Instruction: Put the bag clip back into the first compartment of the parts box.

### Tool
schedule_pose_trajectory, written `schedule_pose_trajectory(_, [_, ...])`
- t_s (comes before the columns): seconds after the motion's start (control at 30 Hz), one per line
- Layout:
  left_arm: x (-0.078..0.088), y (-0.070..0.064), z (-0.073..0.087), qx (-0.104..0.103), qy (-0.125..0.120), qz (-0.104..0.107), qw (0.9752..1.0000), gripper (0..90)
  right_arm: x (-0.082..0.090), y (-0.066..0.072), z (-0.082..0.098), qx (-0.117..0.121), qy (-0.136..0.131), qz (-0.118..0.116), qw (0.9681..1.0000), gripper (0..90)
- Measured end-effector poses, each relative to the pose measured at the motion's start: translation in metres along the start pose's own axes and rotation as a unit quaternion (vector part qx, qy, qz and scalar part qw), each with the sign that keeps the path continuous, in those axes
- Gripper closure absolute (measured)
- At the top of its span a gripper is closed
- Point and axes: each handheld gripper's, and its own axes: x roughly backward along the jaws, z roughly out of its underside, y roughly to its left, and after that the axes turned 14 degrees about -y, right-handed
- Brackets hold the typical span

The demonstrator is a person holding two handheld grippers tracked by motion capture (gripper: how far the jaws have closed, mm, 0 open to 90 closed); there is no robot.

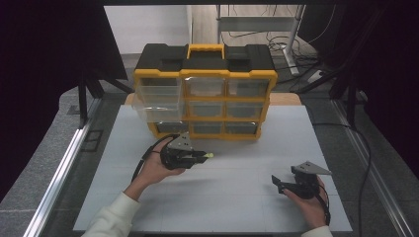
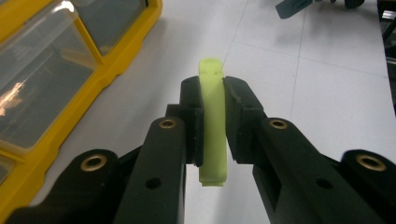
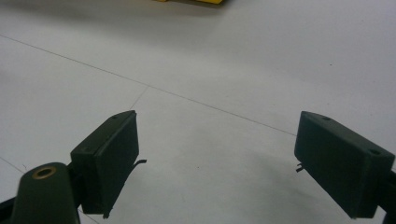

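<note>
A pale yellow-green flat plastic piece (image 2: 212, 121) is pinched on edge between the black jaws of my left gripper (image 2: 214, 100). From above, that left gripper (image 1: 203, 157) hovers over the white mat just in front of the yellow and black drawer organizer (image 1: 205, 94), with the green tip (image 1: 210, 156) poking out to the right. The organizer's upper left clear drawer (image 1: 158, 98) is pulled out toward me. My right gripper (image 1: 279, 184) rests low at the mat's right front, held in a hand; its jaws (image 3: 219, 158) stand wide apart with nothing between them.
The white mat (image 1: 237, 197) covers the table. The organizer's yellow frame (image 2: 116, 65) and clear drawers lie close on the left of the left gripper view. Cables and a table leg (image 1: 294, 34) are on the floor behind. Metal rails (image 1: 59, 173) run along the sides.
</note>
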Motion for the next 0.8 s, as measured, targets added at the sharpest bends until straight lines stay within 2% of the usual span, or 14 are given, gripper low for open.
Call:
schedule_pose_trajectory(0.5, [0.012, -0.002, -0.008, -0.005, -0.019, -0.017, 0.9996, 77.7, 0.001, 0.000, 0.000, -0.002, -0.004, -0.001, 1.0000, 13.9])
schedule_pose_trajectory(0.8, [0.024, -0.003, -0.015, 0.005, -0.035, -0.032, 0.9988, 77.6, 0.001, 0.000, 0.000, 0.000, -0.004, -0.001, 1.0000, 13.9])
